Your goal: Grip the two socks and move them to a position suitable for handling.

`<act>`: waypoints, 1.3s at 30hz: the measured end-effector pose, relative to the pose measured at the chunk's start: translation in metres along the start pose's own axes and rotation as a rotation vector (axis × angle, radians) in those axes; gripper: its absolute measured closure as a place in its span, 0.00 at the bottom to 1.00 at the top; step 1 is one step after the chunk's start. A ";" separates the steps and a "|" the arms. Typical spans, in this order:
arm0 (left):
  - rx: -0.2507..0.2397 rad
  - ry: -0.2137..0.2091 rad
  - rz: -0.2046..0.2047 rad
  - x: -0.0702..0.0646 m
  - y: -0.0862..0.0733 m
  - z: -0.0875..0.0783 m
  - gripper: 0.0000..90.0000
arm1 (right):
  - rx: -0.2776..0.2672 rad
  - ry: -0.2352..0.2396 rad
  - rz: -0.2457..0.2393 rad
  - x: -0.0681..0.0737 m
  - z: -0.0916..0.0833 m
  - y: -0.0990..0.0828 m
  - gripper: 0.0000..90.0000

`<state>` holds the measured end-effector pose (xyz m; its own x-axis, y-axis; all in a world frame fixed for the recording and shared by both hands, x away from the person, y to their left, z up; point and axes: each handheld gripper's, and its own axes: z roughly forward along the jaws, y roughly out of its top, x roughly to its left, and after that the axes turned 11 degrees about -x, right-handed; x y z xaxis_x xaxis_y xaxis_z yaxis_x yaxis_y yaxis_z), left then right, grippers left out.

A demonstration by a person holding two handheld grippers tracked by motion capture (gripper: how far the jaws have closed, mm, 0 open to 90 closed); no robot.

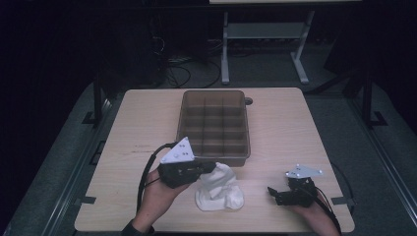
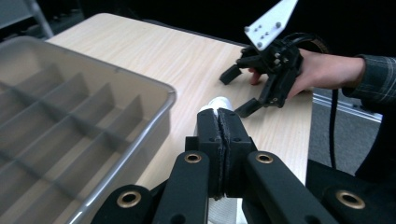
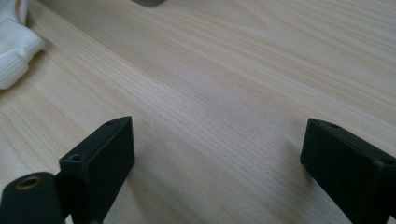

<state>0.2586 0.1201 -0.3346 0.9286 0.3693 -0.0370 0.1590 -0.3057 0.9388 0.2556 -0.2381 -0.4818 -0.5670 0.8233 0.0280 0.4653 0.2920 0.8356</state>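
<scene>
White cloth (image 1: 220, 191) bunched in a soft heap on the worktop (image 1: 280, 132), just in front of the organiser tray (image 1: 214, 123), close to the tray's near wall and a little toward its left corner. One fold pulled up off the heap and pinched in the left gripper (image 1: 209, 167), jaws pressed flat together with a sliver of white fabric poking out past the tips in the left gripper view (image 2: 219, 103). Left gripper held at the near-left corner of the tray, grey three-cornered plate on top, cable trailing back along the hand (image 1: 160, 194).

Tray brownish and translucent, split into rows of small compartments, all looking bare, sitting square on the worktop.

Right gripper (image 1: 275, 193) resting low on the worktop, well to the right of the tray's near-right corner and apart from the cloth. Jaws spread wide, nothing between them but bare wood grain, as seen in the right gripper view (image 3: 215, 154). Edge of the cloth just visible at that view's upper left (image 3: 14, 51). Same gripper seen open from across the worktop in the left gripper view (image 2: 240, 91), held by a hand in a plaid sleeve (image 2: 378, 81).
</scene>
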 end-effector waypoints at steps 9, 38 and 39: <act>0.000 -0.065 -0.005 -0.011 0.004 0.037 0.99 | 0.000 0.002 0.000 0.000 0.000 0.000 0.11; 0.146 0.123 -0.152 0.034 -0.087 0.024 0.97 | -0.002 0.006 -0.005 0.000 0.000 0.000 0.10; 0.157 0.129 -0.156 0.035 -0.089 0.024 0.97 | -0.002 0.006 -0.005 0.000 0.000 0.000 0.10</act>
<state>0.2855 0.1391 -0.4279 0.8396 0.5289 -0.1237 0.3565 -0.3648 0.8601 0.2560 -0.2379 -0.4819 -0.5733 0.8189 0.0274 0.4615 0.2951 0.8366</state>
